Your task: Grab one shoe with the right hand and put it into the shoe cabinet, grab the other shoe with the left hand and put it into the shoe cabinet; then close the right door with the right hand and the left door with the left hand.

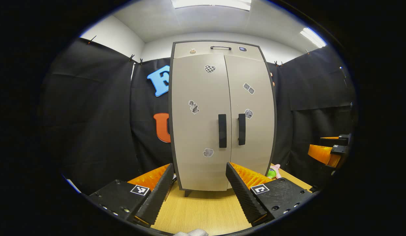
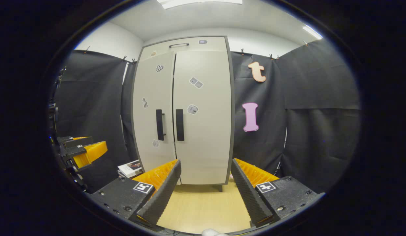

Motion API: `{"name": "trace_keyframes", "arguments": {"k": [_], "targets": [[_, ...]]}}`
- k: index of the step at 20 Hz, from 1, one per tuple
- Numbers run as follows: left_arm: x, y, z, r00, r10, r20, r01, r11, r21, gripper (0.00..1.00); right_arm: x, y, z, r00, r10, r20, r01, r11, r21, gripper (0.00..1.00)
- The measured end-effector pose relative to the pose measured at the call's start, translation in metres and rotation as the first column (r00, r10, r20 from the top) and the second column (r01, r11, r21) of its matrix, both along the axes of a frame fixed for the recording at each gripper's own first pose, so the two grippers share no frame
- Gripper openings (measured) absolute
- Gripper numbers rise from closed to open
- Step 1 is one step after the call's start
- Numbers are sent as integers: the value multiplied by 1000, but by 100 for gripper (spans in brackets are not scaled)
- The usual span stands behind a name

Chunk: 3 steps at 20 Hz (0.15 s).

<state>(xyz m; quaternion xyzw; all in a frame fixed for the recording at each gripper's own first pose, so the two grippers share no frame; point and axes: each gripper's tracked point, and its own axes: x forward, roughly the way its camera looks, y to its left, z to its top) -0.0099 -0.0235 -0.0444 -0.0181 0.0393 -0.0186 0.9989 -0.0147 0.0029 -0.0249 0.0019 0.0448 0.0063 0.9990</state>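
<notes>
The shoe cabinet point(image 1: 222, 118) stood on the wooden table point(image 1: 206, 209) with both doors closed, handles side by side at the middle seam. The left gripper view caught a small green and pink toy point(image 1: 274, 171) at the cabinet's right foot; the right gripper view showed a booklet point(image 2: 130, 168) lying left of it. The left gripper point(image 1: 197, 191) and right gripper point(image 2: 206, 188) were both spread wide, holding nothing, apart from the cabinet
</notes>
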Motion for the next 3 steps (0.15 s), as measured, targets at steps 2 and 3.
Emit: {"name": "trace_keyframes", "arguments": {"k": [2, 3], "targets": [[-1, 1, 1, 1000, 0, 2, 0, 1000, 0, 96, -1, 0, 1, 1000, -2, 0, 2, 1000, -1, 99], [0, 1, 1, 1000, 0, 3, 0, 1000, -1, 96, 0, 0, 1, 1000, -1, 1, 1, 1000, -1, 99]]}}
